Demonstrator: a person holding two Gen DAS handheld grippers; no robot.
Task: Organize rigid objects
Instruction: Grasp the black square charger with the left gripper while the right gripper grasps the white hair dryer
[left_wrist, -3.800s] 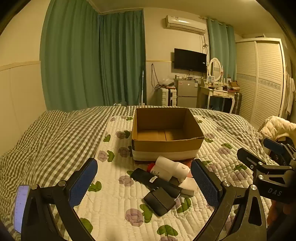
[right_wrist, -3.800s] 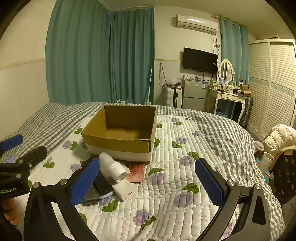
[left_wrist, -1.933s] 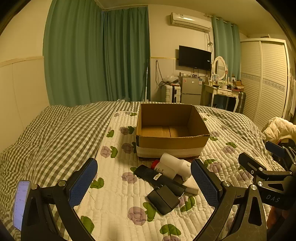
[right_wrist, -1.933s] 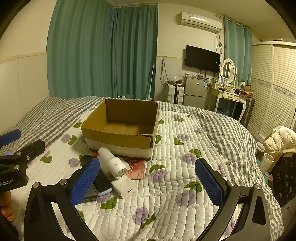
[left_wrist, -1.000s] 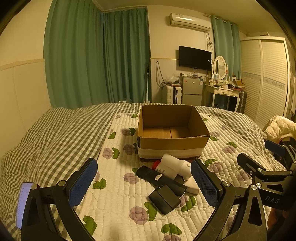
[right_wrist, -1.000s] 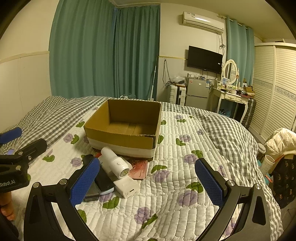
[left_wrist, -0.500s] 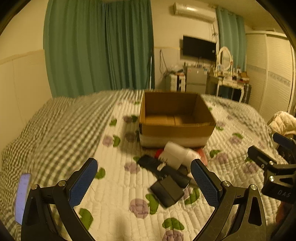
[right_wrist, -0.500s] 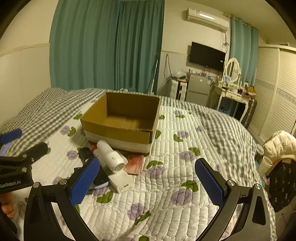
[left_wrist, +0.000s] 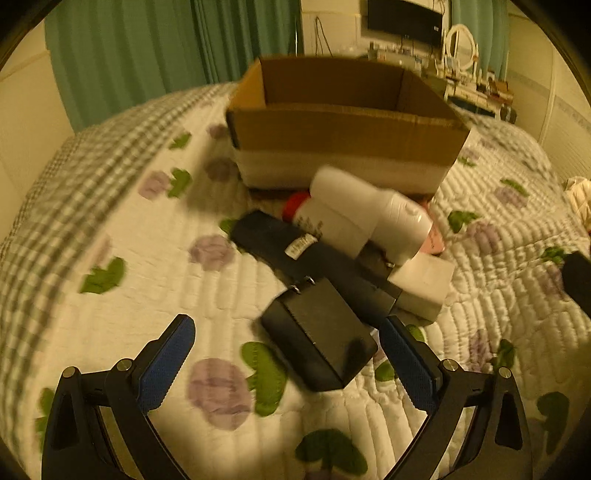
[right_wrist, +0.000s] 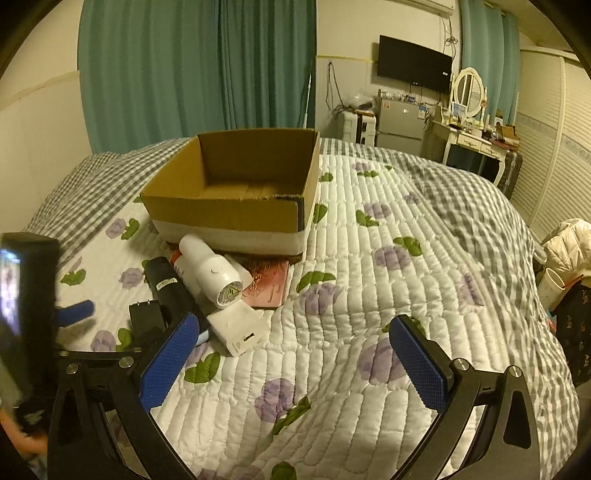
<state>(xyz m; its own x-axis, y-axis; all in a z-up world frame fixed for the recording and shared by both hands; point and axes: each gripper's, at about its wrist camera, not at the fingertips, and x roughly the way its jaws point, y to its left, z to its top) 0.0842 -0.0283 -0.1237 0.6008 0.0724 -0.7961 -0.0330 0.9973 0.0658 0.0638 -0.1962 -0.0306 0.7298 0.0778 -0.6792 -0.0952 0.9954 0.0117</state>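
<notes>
both grippers (left_wrist: 286, 345) (right_wrist: 295, 341) wide apart

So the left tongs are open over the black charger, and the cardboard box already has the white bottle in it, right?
Not quite. The box is empty in the right wrist view; the white bottle lies on the quilt in front of it, in the pile. The rest holds: the left tongs are open at the black charger.

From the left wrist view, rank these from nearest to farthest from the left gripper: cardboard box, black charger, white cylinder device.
1. black charger: just ahead of the open left gripper, toward its right finger.
2. white cylinder device: farther on, atop the pile, right of centre.
3. cardboard box: farthest, behind the pile.
</notes>
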